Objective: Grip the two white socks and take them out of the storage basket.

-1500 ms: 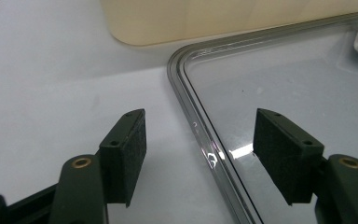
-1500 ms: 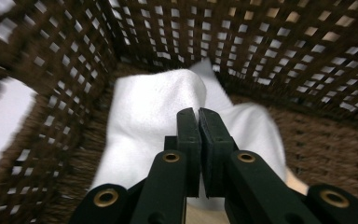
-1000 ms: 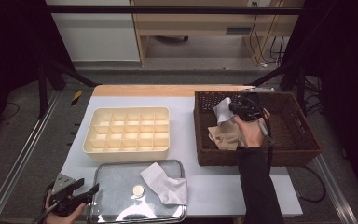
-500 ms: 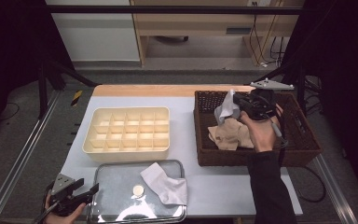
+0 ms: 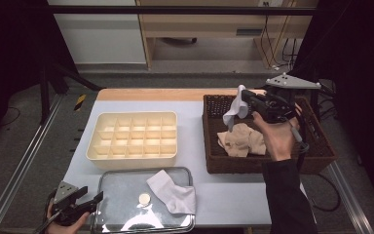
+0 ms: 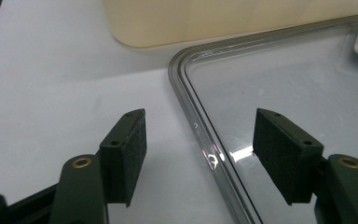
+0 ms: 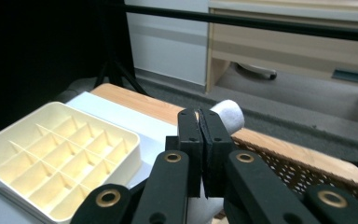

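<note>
The white sock (image 5: 235, 110) hangs from your right tool (image 5: 246, 100), whose jaws are clamped tight on it above the left part of the wicker basket (image 5: 316, 158); a beige cloth (image 5: 241, 141) lies inside the basket. Your left tool (image 6: 200, 154) sits open and empty at the corner of the metal tray (image 6: 191, 100) on the tabletop (image 5: 233, 200), where another white sock (image 5: 173, 192) rests near the cream divided organizer (image 5: 134, 139).

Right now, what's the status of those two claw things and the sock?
Right gripper shut on white sock, lifted above wicker basket. Left gripper open, empty, over metal tray's corner. Nothing in the way.
</note>
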A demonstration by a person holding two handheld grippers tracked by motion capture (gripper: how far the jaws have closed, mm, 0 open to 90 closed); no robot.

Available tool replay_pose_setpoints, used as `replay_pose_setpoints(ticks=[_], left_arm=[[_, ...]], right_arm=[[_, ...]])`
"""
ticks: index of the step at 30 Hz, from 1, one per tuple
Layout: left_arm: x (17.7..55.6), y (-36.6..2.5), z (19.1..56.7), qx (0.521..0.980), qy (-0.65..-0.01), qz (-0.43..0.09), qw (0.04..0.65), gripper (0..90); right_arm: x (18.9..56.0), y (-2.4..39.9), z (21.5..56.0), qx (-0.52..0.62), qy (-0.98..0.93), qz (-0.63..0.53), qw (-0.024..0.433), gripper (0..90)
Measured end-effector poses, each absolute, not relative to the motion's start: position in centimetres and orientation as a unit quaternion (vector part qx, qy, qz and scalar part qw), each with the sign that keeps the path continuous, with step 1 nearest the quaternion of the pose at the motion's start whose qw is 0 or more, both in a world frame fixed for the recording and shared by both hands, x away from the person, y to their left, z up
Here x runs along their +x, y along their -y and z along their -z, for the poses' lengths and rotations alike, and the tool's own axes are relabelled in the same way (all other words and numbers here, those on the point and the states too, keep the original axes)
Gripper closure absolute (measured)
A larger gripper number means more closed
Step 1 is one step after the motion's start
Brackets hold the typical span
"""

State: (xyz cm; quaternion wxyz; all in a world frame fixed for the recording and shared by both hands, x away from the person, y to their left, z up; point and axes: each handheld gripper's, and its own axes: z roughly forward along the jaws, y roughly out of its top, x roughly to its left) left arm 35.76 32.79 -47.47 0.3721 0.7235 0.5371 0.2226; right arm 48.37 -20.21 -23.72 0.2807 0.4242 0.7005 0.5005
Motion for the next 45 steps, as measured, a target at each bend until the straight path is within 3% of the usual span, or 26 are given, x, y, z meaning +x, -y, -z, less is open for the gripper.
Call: replay_pose_setpoints(ticks=[15, 25, 34, 45], left_arm=[[35.7, -32.8, 47.4, 0.723, -0.537, -0.223, 0.373, 34.6], [35.7, -32.8, 47.4, 0.722, -0.536, -0.223, 0.375, 34.6], [35.7, -32.8, 47.4, 0.722, -0.536, -0.223, 0.376, 34.6], [35.7, -32.8, 47.4, 0.721, -0.537, -0.224, 0.376, 34.6]], right_arm=[[44.9, 15.6, 20.5, 0.343, -0.727, -0.531, 0.268, 88.9], [42.7, 11.9, 21.6, 0.293, -0.751, -0.547, 0.226, 88.9], [40.5, 9.7, 26.4, 0.266, -0.779, -0.541, 0.171, 88.8], [38.6, 11.4, 32.9, 0.299, -0.786, -0.525, 0.128, 88.8]])
